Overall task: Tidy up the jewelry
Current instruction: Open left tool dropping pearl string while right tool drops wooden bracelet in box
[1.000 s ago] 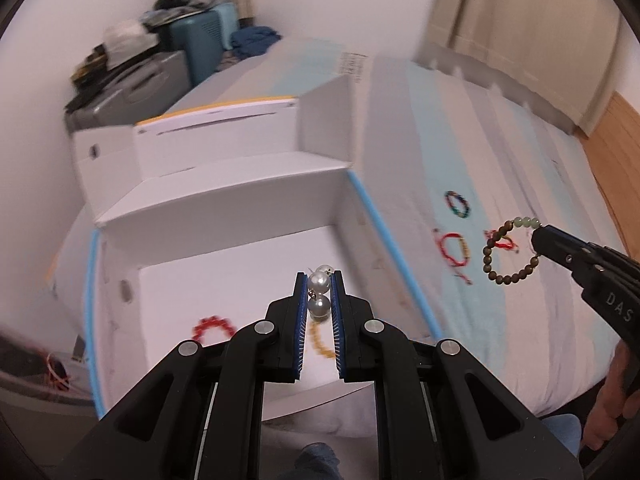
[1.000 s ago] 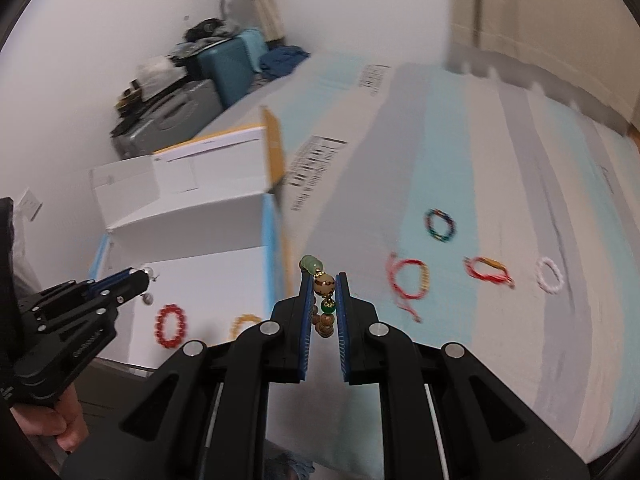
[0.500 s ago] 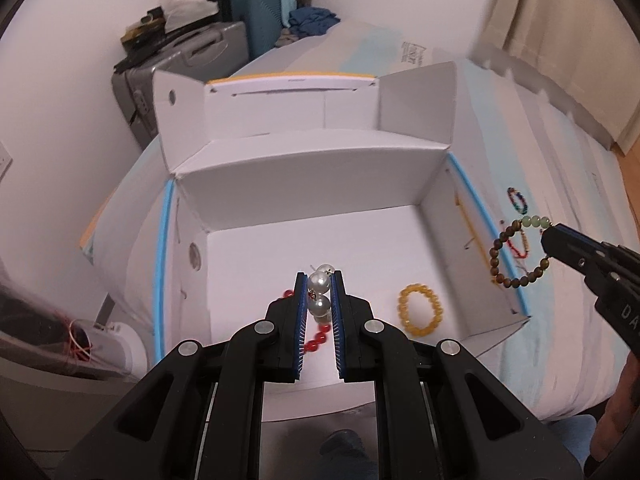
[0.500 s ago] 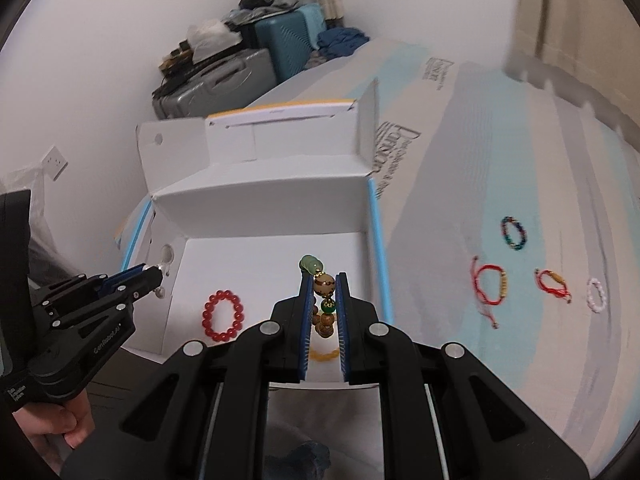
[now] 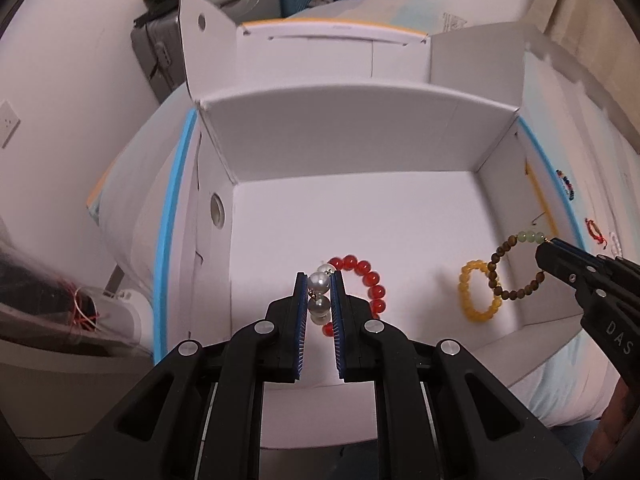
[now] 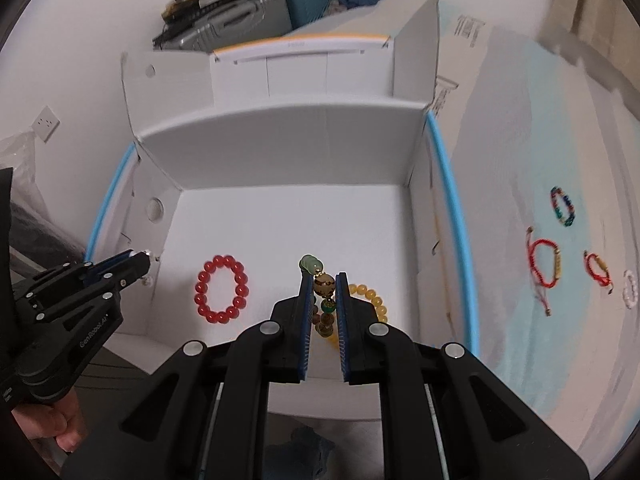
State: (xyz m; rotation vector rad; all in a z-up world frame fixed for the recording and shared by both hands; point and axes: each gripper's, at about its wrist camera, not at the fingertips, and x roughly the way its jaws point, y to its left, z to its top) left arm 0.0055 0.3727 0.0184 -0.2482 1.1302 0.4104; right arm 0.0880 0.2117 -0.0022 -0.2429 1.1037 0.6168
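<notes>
left hand-held gripper (image 5: 319, 280): pressed together on a string of large white pearl beads (image 5: 319, 282), held above the floor of the open white cardboard box (image 5: 352, 148).
right hand-held gripper (image 6: 323, 282): clamped on a brown wooden bead bracelet with pale green beads (image 5: 516, 264), the loop hanging over the right side of the box.
box floor: a red glossy bead bracelet (image 6: 221, 288) lies left of centre; a yellow amber-like bead bracelet (image 5: 476, 290) lies to the right, partly behind the hanging brown loop in the left wrist view.
bed: a pale blue and grey striped sheet (image 6: 540, 140) carries the box.
still on the sheet: a multicoloured bead bracelet (image 6: 562, 206), a red cord bracelet with a gold bar (image 6: 544, 262), a smaller red cord bracelet (image 6: 598, 266) and a small white bead bracelet (image 6: 630, 286), all well apart from the box.
background: grey and teal suitcases (image 6: 256, 0) by the wall.
</notes>
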